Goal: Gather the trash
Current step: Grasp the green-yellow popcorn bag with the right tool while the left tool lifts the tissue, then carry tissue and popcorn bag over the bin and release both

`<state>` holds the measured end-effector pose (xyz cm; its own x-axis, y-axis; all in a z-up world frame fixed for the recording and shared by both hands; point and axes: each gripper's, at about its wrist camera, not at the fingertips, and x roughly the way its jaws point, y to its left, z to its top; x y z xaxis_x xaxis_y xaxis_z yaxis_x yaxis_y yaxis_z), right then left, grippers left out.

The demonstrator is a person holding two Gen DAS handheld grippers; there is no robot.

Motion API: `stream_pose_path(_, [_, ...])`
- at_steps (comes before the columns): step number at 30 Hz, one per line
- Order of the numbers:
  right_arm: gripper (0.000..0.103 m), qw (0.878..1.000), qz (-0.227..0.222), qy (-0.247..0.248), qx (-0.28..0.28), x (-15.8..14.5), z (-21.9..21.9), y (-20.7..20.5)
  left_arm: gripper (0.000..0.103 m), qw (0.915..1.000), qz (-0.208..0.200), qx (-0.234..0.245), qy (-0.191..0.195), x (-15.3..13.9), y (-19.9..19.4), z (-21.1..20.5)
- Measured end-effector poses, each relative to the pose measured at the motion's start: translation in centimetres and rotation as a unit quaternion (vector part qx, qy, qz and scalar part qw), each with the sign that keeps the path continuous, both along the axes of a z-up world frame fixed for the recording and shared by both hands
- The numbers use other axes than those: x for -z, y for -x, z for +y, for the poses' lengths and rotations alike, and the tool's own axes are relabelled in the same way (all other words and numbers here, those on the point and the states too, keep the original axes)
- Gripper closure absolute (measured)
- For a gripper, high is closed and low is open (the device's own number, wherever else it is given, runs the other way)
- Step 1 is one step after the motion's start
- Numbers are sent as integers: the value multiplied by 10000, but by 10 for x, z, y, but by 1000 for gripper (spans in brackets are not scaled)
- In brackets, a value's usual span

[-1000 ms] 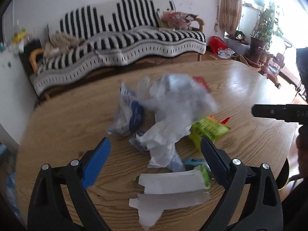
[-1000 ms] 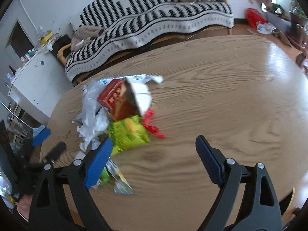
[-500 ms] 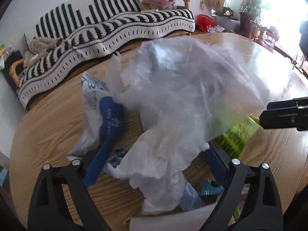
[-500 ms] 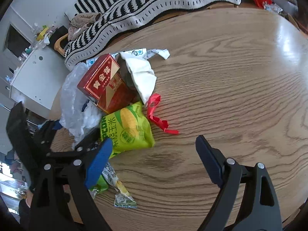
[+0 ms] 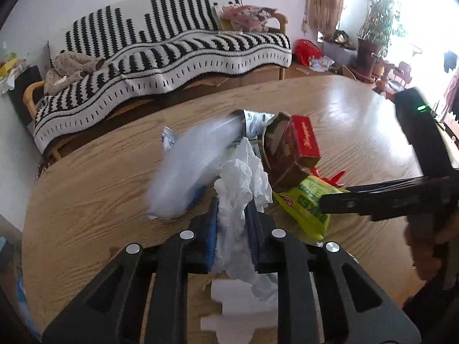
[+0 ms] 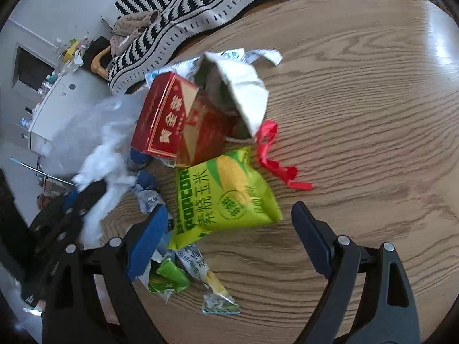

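Note:
Trash lies heaped on the wooden table (image 6: 373,114). My left gripper (image 5: 233,210) is closing, its pads pressing a crumpled white tissue (image 5: 242,177) between them. A clear plastic bag (image 5: 189,166) lies blurred to its left. To the right are a red box (image 5: 301,140) and a green popcorn bag (image 5: 307,203). In the right wrist view my right gripper (image 6: 229,212) stands open just above the popcorn bag (image 6: 226,192), touching nothing. Beyond it lie the red box (image 6: 166,120), a torn white carton (image 6: 243,91) and a red ribbon (image 6: 272,154).
Small wrappers (image 6: 198,269) lie near my right gripper's left finger. A flat white paper (image 5: 229,309) sits under the left gripper. A sofa with a striped blanket (image 5: 172,51) stands behind the table, a potted plant (image 5: 373,28) at the right, a white cabinet (image 6: 57,100) at the left.
The left jaws went from wide open to closed on the white tissue, and the clear bag swung left. The right gripper sank closer to the popcorn bag, still open.

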<state>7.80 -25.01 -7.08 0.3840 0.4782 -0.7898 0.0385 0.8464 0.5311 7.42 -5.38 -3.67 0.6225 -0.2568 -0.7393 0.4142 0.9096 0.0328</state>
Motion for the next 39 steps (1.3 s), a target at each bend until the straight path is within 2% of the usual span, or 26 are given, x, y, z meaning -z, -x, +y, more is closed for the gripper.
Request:
stream_pose_path(6, [17,10000,3,12,35,4,12,-7,85,9993,-96,-75,356,-20,14,11])
stream_pose_path(8, [36,9998,-10,172,-42,4,17,-8,85,9992,-64,-118,378,-20,15,11])
stream_pose_path(11, [42,9994,-98,309,-95,2,21,-5,85,9994,-17,-139,322,-18,14,6])
stream_pose_path(16, [44,9975,-426,546,-106,-15,16,8,85,9994,51,-139,308,-16,13,-1])
stream_pose_path(21, [44,9919,-872,921,-31,-41,0,42,85,9989,93,-203,416,-17,10,-9])
stream_pose_path(26, [44,9854,-1162,1185,381,-62,-46,84,85,9991,107,83,404,-18,21,-49])
stream_pose_path(31, [44,9768,-1202,1546,870,-73,-112,134,85,9977,94,565,360,-22,50,-107])
stream_pose_path(39, [44,9591,-1053,1956,1753,-76,-220,224,85,9877,437,1318,716,-20,105,-218])
